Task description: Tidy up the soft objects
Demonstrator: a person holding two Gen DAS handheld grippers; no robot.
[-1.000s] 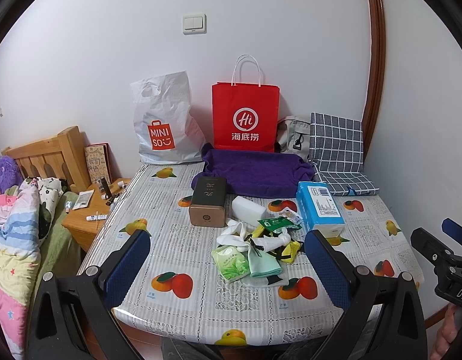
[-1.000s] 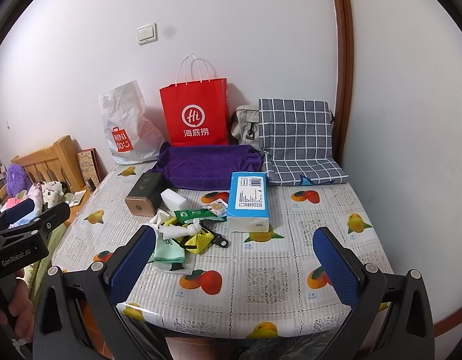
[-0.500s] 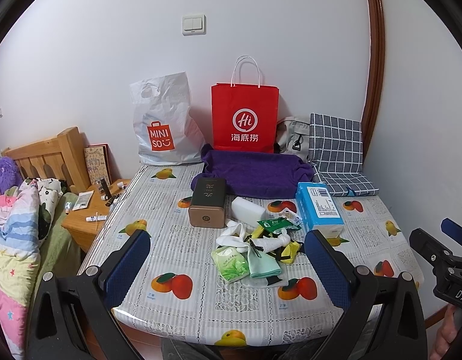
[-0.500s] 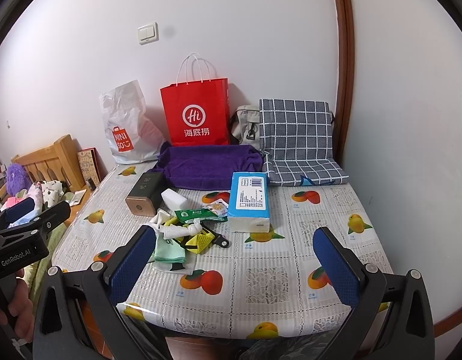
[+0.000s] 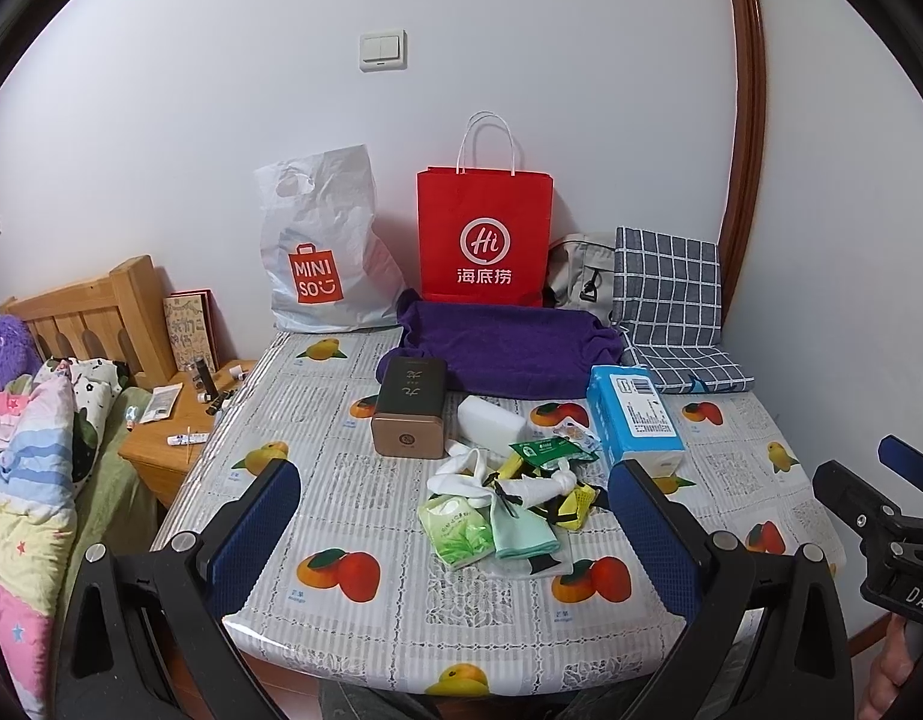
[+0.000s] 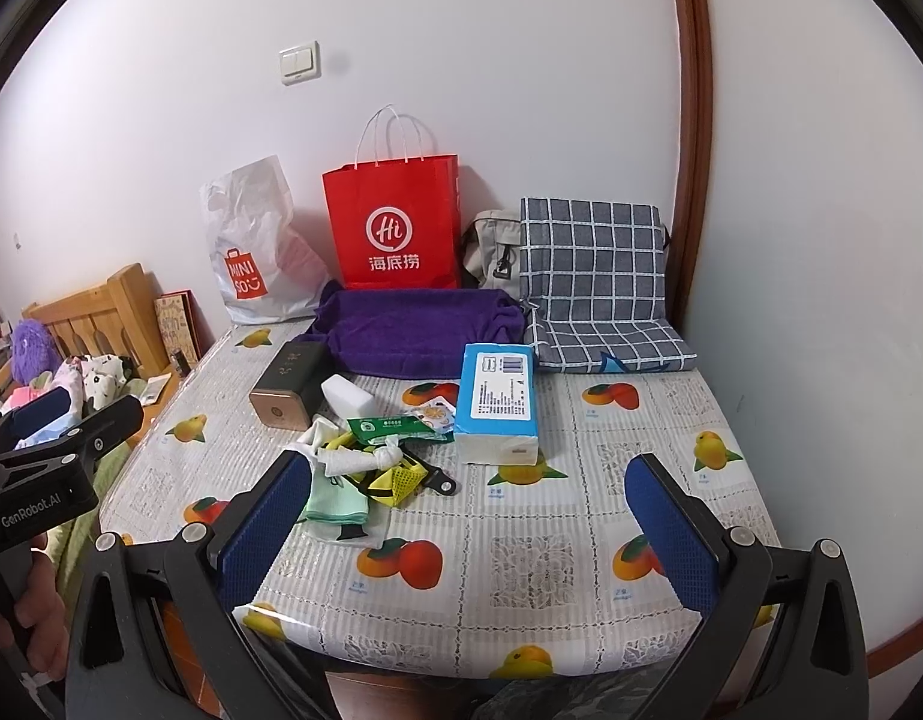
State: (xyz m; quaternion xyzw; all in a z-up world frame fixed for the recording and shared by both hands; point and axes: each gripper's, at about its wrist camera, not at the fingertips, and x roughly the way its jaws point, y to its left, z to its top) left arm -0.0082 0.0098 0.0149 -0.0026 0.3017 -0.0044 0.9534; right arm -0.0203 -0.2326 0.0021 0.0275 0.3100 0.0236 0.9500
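A heap of small soft things lies mid-table: white socks (image 5: 468, 476), a mint green cloth (image 5: 520, 531), a green tissue pack (image 5: 454, 529), a yellow mesh pouch (image 5: 575, 503) and a green wipes pack (image 5: 545, 452). The same heap (image 6: 365, 468) shows in the right wrist view. A folded purple towel (image 5: 503, 345) lies at the back. A blue tissue pack (image 5: 634, 423) sits right of the heap. My left gripper (image 5: 461, 540) hangs open near the front edge, short of the heap. My right gripper (image 6: 467, 540) is open too, holding nothing.
A brown tin box (image 5: 410, 416) and a white sponge block (image 5: 490, 420) stand behind the heap. A red paper bag (image 5: 484, 240), a white Miniso bag (image 5: 323, 252), a grey bag (image 5: 575, 273) and a checked cushion (image 5: 671, 300) line the wall. A bed (image 5: 35, 450) and nightstand (image 5: 173, 432) lie left.
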